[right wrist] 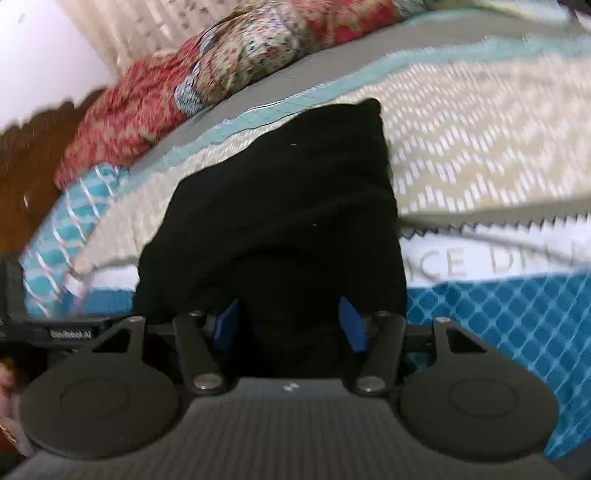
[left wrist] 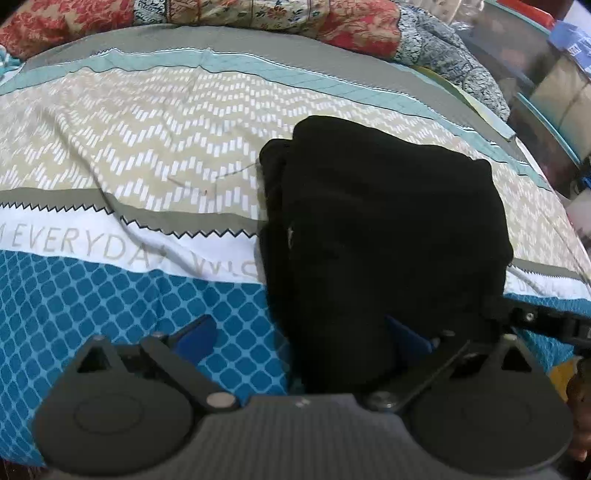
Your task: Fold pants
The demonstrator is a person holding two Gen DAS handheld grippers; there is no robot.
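The left gripper (left wrist: 301, 334) is spread, one finger under the folded black fabric pants (left wrist: 384, 221) near the patterned bed's (left wrist: 110, 295) front edge; the right gripper (right wrist: 291, 325), half-spread, straddles their near edge; folding looks nearly finished; next, likely release and smooth.

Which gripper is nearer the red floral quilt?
Neither clearly: the left gripper and right gripper both sit at the black pants, far from the red floral quilt.

Black pants (left wrist: 384, 229) on teal-lattice, beige-chevron bedsheet (left wrist: 147, 147); seemingly red floral quilt (left wrist: 74, 22).
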